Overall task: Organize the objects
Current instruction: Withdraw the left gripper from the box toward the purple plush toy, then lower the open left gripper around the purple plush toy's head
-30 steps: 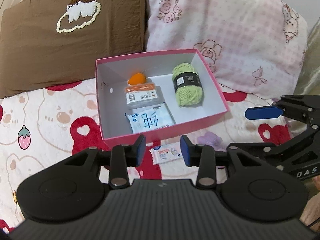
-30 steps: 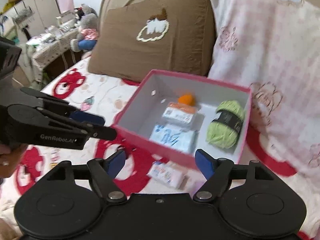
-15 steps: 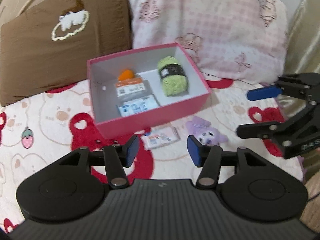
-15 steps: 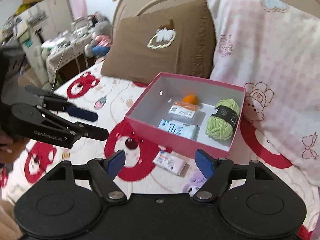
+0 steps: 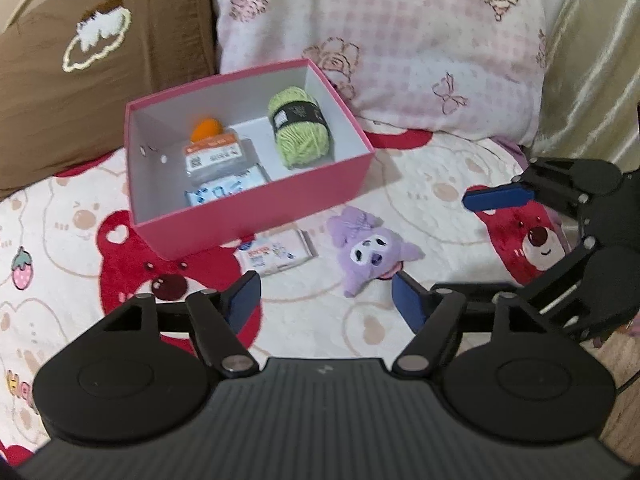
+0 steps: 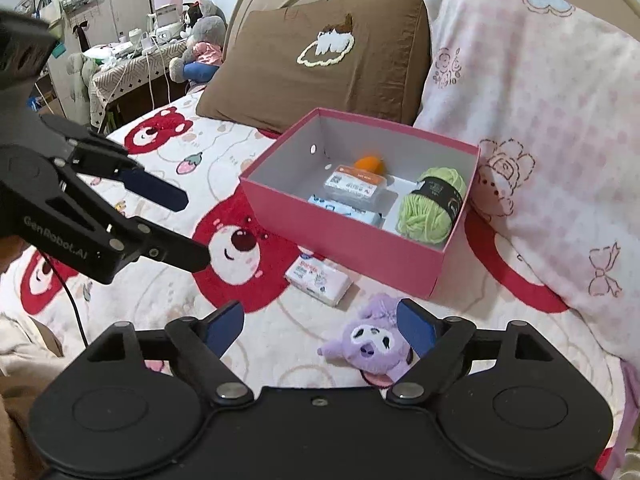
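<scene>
Fingers apart on our left gripper [image 5: 326,294] and right gripper [image 6: 320,326], both empty; purple plush [image 6: 370,342] and wipes pack [image 5: 276,254] beside pink box [image 5: 256,216].

You have a pink box [image 5: 256,216] with a white inside, holding lime-green yarn [image 5: 301,130] with a black band and an orange ball [image 5: 206,129]. Your plush toy [image 5: 370,254] is purple with a white face. The blanket [image 5: 60,216] is cream with red bears; one pillow [image 5: 100,60] is brown, the other pillow [image 5: 400,40] pink-checked.
</scene>
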The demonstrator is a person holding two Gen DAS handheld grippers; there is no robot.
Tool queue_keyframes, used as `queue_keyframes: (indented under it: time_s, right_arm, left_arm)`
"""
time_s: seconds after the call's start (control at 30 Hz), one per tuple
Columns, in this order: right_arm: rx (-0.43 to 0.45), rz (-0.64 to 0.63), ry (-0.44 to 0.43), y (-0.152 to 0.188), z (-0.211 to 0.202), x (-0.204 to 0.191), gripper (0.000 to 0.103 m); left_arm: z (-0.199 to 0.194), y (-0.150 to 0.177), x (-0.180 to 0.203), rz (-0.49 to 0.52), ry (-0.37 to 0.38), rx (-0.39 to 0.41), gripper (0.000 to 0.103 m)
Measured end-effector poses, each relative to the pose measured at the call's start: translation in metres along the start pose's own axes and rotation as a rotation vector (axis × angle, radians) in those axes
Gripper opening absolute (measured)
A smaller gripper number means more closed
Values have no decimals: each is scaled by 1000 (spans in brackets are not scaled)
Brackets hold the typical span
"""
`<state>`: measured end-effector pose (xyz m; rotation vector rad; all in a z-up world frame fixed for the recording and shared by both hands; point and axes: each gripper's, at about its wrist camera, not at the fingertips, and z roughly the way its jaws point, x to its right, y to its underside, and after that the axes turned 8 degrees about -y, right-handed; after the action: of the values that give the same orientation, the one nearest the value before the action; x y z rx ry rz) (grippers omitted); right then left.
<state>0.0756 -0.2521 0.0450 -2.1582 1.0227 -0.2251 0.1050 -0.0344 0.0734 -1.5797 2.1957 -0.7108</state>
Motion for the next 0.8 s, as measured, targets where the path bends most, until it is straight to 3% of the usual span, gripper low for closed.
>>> queue_keyframes:
  time_s: [0.27,0.4,0.5,0.63,0.8]
  right_arm:
    - [21,-53,20,26,17,-3,87]
    - [53,-29,53,42,33,4,87]
    - [29,5,102,52,52,12,87]
    - [21,-27,181,64,72,17,87]
    - [53,-19,203,73,84,23,87]
  left_arm:
    - [29,6,12,-14,25,-17,86]
    - [52,8,13,-49,50,-34,87]
    - [72,11,11,-94,64,-40,94]
    - [100,17,11,-131,99,-72,94]
    - [118,25,10,-151,133,-26,94]
